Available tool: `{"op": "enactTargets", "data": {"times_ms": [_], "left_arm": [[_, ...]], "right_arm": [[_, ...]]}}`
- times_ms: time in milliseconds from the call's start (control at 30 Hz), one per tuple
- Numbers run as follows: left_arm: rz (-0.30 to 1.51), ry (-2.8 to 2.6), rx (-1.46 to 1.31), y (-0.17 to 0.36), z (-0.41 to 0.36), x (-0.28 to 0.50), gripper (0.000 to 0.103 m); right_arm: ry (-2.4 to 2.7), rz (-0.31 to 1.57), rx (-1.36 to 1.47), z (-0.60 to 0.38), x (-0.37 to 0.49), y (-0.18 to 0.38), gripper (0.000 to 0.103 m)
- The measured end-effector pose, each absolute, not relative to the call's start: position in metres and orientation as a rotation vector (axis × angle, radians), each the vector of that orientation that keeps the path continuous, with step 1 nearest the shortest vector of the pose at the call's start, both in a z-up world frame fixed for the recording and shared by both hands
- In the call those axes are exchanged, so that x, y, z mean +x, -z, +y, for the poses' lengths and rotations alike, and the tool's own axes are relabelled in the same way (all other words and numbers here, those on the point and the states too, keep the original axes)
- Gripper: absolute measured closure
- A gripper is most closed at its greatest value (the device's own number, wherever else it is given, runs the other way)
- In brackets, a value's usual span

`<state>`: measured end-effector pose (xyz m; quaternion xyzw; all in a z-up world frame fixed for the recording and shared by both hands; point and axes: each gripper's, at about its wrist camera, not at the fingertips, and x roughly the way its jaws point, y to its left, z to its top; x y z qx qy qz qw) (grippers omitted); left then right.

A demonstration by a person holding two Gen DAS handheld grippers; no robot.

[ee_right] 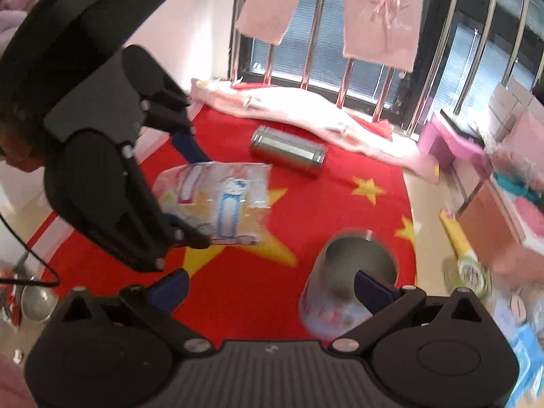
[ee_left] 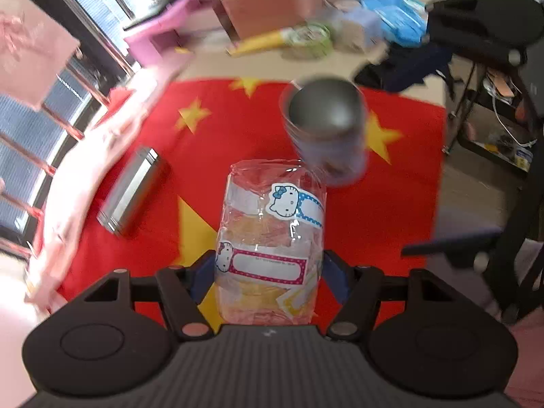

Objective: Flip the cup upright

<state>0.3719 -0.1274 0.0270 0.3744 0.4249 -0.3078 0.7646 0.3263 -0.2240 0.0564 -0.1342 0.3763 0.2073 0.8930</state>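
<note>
A metal cup (ee_left: 324, 129) with a printed wall stands on the red flag cloth (ee_left: 408, 204), its grey end facing up; it is blurred. In the right wrist view the cup (ee_right: 353, 275) shows a hollow grey top and sits just ahead of my right gripper (ee_right: 272, 289), which is open, its right finger (ee_right: 374, 290) in front of the cup. My left gripper (ee_left: 268, 272) is shut on a clear plastic packet of Hello Kitty label stickers (ee_left: 272, 238), held above the cloth; the packet also shows in the right wrist view (ee_right: 217, 200).
A shiny steel cylinder (ee_right: 289, 153) lies on its side on the cloth near pink fabric (ee_right: 306, 108) by the barred window. Pink boxes (ee_left: 272, 3), a green tape roll (ee_left: 312, 39) and blue packets (ee_left: 397, 17) crowd the far edge. A black chair (ee_left: 493, 34) stands at right.
</note>
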Motion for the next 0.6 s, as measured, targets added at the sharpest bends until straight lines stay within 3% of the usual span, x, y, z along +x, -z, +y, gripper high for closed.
{"op": "enactTargets", "data": {"times_ms": [333,600], "left_arm": [[0.977,0.636,0.829,0.053,-0.123,0.322,0.035],[0.985,0.628,0.781,0.07,-0.129,0.33,0.035]], "right_arm": [[-0.428,0.885,-0.28,-0.229,0.271,-0.018,0.0],[-0.401,0.897,-0.253,-0.24,0.26,-0.01,0.0]]}}
